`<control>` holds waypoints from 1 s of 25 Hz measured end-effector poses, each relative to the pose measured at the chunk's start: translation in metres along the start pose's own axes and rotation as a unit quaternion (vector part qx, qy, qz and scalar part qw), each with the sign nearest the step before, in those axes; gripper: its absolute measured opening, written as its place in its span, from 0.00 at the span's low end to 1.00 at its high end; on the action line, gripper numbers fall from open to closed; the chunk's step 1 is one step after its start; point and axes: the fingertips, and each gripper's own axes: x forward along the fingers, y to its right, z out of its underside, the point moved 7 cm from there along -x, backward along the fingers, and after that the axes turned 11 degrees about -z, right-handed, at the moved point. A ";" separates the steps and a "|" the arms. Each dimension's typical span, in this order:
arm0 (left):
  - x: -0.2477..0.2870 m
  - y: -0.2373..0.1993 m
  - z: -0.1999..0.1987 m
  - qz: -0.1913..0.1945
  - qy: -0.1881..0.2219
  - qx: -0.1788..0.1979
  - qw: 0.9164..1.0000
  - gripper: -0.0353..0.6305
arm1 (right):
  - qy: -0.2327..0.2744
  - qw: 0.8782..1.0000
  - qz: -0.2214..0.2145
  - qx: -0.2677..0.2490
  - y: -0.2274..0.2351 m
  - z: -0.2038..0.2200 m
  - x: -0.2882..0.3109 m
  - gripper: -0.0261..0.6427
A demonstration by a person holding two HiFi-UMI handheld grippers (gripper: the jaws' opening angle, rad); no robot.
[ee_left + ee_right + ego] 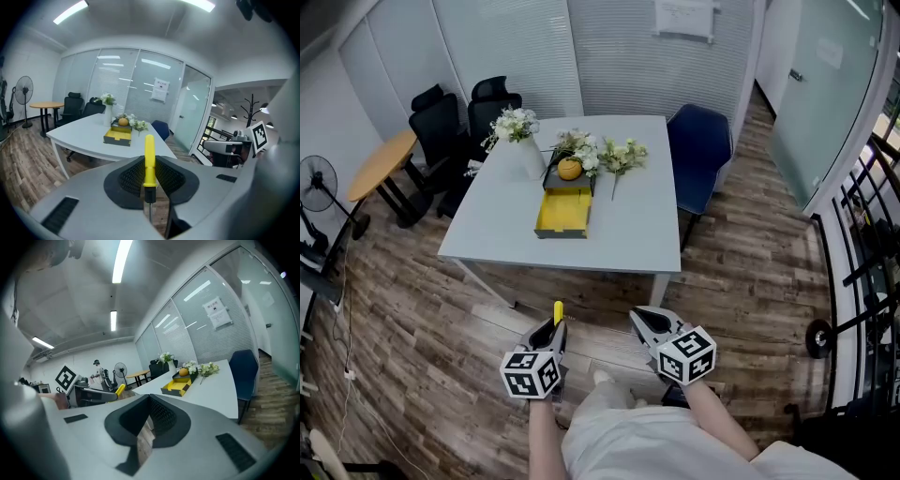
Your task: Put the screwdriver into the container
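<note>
A yellow-handled screwdriver (pixel 149 161) stands between the jaws of my left gripper (pixel 149 180), which is shut on it, handle pointing forward and black collar and shaft toward the camera. In the head view the handle tip (pixel 558 311) pokes out of the left gripper (pixel 555 330) above the wooden floor, short of the table. The container (pixel 562 212) is a grey box with a yellow inside, lying open on the white table (pixel 628 239); it also shows far ahead as the box (pixel 118 136) and the box (pixel 178 386). My right gripper (pixel 640 322) is shut and holds nothing (pixel 149 403).
An orange (pixel 569 170) sits in a dark tray behind the container, with flower sprigs (pixel 622 155) and a white vase (pixel 531 155) of flowers. A blue chair (pixel 698 150) stands at the table's right, black chairs (pixel 441 127) and a round wooden table (pixel 382 161) at its left. A fan (pixel 317 183) stands far left.
</note>
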 end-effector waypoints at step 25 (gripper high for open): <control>0.274 -0.103 -0.136 0.008 -0.040 -0.033 0.999 0.15 | -0.035 0.999 -0.007 0.015 0.218 -0.088 0.210 0.06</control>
